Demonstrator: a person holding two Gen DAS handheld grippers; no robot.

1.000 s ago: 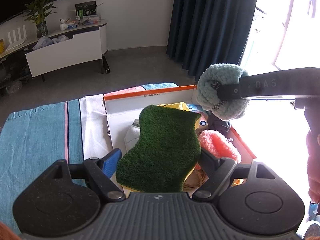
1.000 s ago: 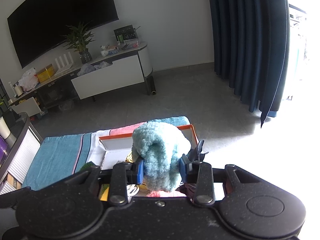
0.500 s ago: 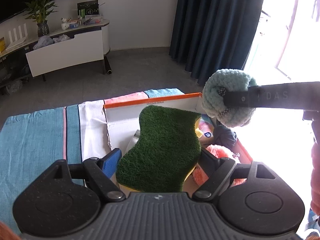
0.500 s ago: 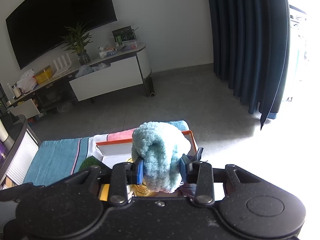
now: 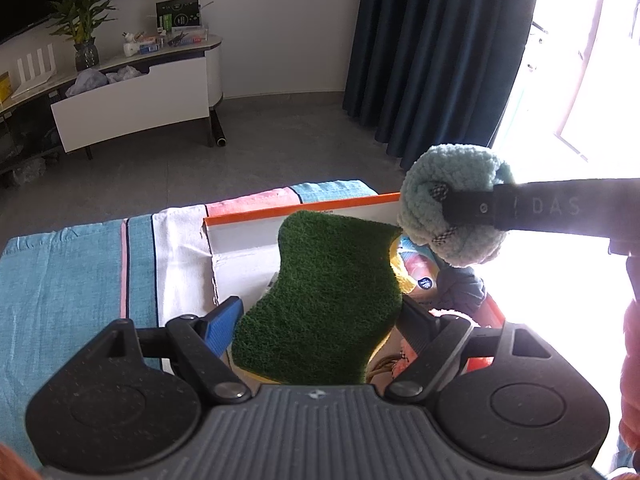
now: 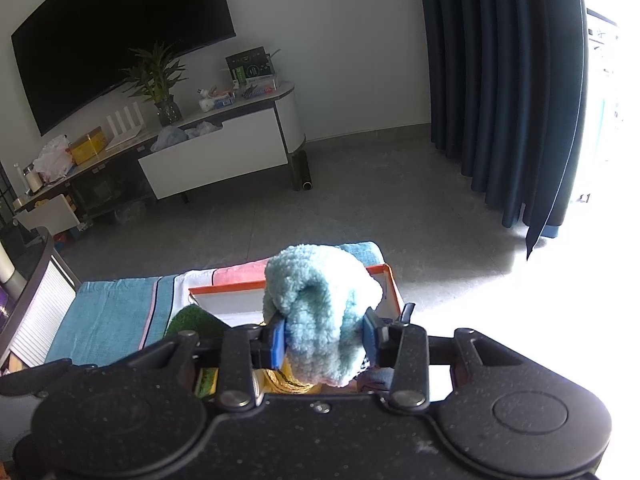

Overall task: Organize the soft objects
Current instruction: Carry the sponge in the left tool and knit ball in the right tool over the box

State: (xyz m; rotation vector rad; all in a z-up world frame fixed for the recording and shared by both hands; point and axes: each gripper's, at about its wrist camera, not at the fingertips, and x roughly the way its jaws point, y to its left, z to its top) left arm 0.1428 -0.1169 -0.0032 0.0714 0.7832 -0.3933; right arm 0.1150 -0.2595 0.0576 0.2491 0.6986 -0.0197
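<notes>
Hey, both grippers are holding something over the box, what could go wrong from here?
1. The left gripper pinches only the near end of the green sponge; it may sag or slip out.
2. The right gripper squeezes the fluffy blue ball, which could spring sideways on release and miss the orange-edged box.
3. The box already looks crowded, so added items may roll off.

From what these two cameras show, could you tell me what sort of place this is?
Most likely a home living room: a large wall-mounted TV above a low media console with a potted plant, and dark floor-length curtains beside a bright window.
</notes>
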